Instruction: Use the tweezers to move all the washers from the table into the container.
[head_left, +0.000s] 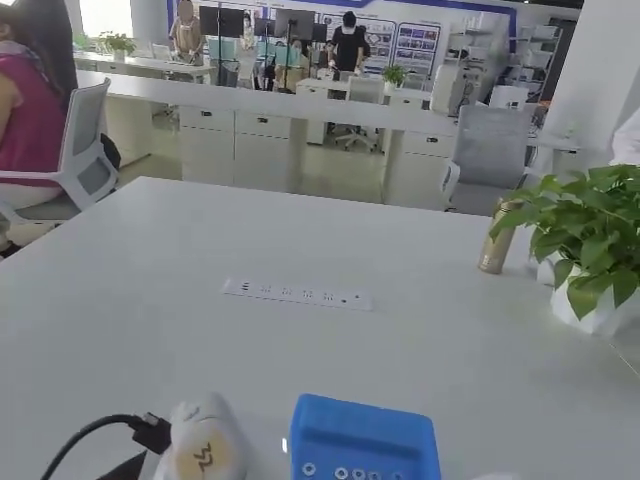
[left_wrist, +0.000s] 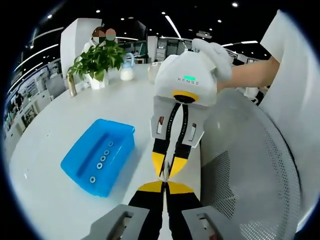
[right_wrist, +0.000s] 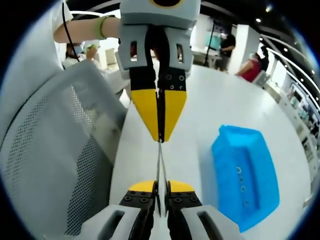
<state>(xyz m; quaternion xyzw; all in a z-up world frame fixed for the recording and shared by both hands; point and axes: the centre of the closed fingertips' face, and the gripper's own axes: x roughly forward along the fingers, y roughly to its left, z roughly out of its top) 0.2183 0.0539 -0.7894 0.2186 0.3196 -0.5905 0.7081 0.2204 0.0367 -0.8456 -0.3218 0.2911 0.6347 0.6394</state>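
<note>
Thin metal tweezers run straight between the two grippers, which point tip to tip above the table edge. My right gripper is shut on the tweezers' near part. My left gripper is shut too, its yellow tips meeting the tweezers' far end. In the left gripper view the right gripper comes down from above, held by a gloved hand. The blue container sits on the white table beside them and holds several washers. It also appears as the container with washers, and as the container with washers.
A grey mesh chair back stands close beside the grippers. On the table are a power strip, a gold bottle, a potted plant and a white rounded object with a black cable. People sit and stand in the background.
</note>
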